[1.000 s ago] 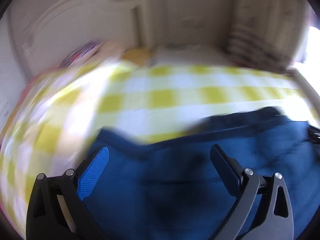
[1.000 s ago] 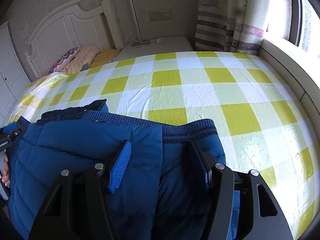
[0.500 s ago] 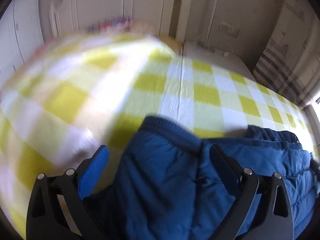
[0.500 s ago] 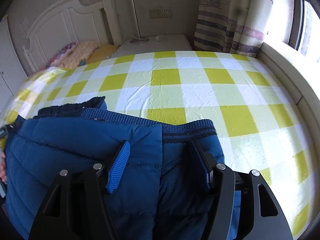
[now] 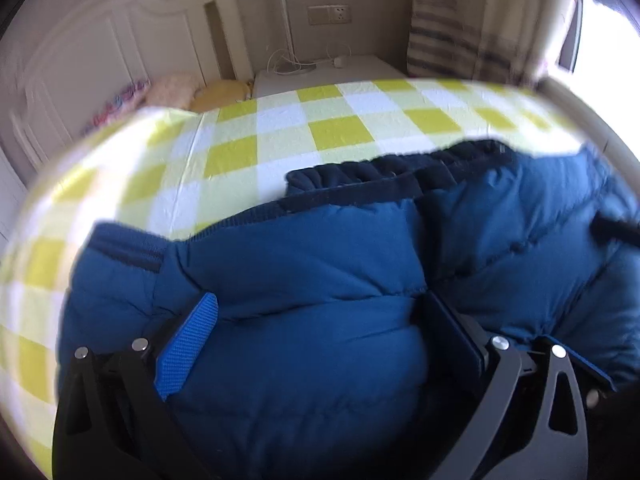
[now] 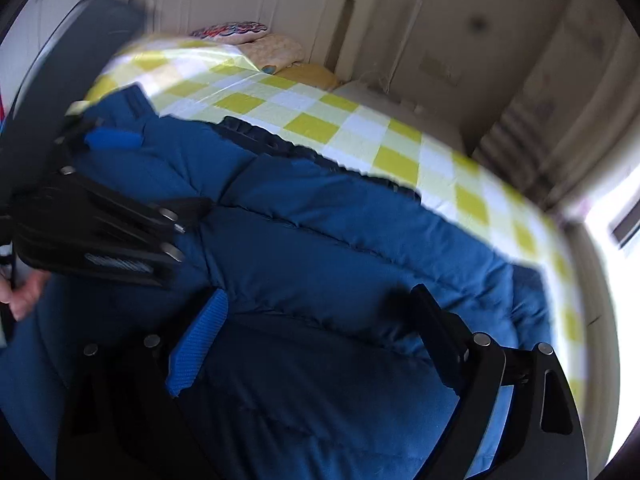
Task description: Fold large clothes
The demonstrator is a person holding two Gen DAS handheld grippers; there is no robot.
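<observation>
A blue puffer jacket (image 5: 340, 264) with dark ribbed trim lies folded on a bed with a yellow and white checked sheet (image 5: 280, 140). My left gripper (image 5: 320, 320) is open, its jaws wide apart over the jacket's near part. My right gripper (image 6: 320, 312) is open too, low over the jacket (image 6: 340, 248). In the right wrist view the left gripper (image 6: 116, 184) shows at the left, over the jacket's left end, with a hand behind it.
A white headboard (image 5: 100, 40) stands at the far end with pillows (image 5: 180, 88) in front. A white bedside table (image 5: 320, 72) with a cable and a striped curtain (image 5: 460, 32) are at the back right. A bright window (image 6: 616, 240) is at the right.
Both grippers have swung over the jacket; the right wrist view has turned left and tilted, and now shows the left gripper close by. The jacket lies much as before.
</observation>
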